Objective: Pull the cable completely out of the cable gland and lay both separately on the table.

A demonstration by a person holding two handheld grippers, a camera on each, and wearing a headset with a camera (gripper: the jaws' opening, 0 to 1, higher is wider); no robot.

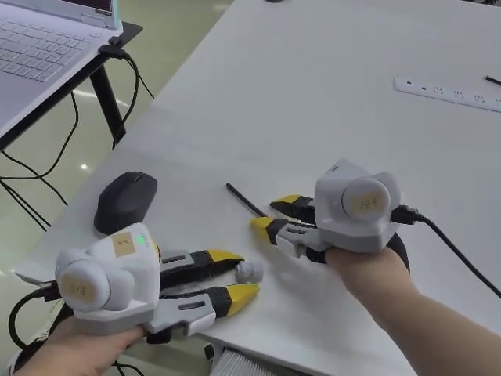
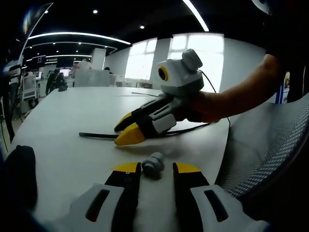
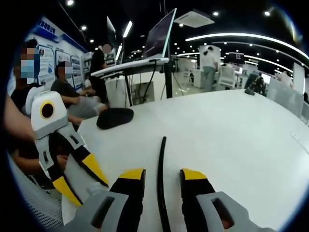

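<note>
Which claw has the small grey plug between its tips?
The left gripper: the cable gland sits between its jaws; the right gripper straddles the cable.

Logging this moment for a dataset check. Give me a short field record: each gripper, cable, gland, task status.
left gripper: open, gland between jaw tips
right gripper: open, cable between jaws
cable: black, flat on the table
gland: small, grey, on the table, apart from the cable
status: cable out of gland, neither gripped
</note>
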